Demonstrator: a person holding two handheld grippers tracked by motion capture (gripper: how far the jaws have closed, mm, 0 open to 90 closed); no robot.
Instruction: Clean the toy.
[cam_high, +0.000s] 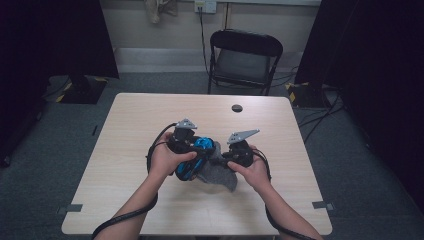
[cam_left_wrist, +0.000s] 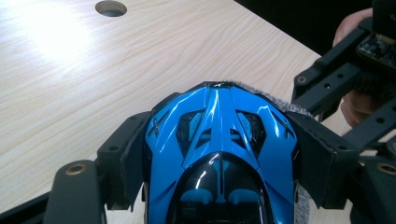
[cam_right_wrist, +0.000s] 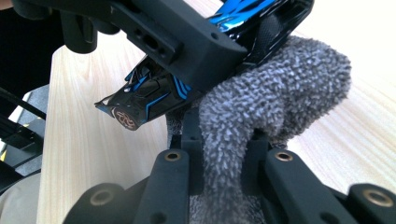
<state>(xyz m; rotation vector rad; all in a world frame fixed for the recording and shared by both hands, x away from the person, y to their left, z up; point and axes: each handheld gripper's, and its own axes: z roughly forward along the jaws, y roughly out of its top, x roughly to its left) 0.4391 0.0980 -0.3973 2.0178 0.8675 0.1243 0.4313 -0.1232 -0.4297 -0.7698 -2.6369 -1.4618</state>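
A glossy blue and black toy car body is clamped between the jaws of my left gripper, held above the table. In the high view the car sits between both hands at the table's middle. A grey fuzzy cloth is pinched in my right gripper and pressed against the car's side. The cloth hangs below the car toward the person. My right gripper is just right of my left gripper.
The light wood table has a round cable hole near its far edge. A black folding chair stands beyond the table. Dark curtains flank both sides, and cables lie on the floor at the right.
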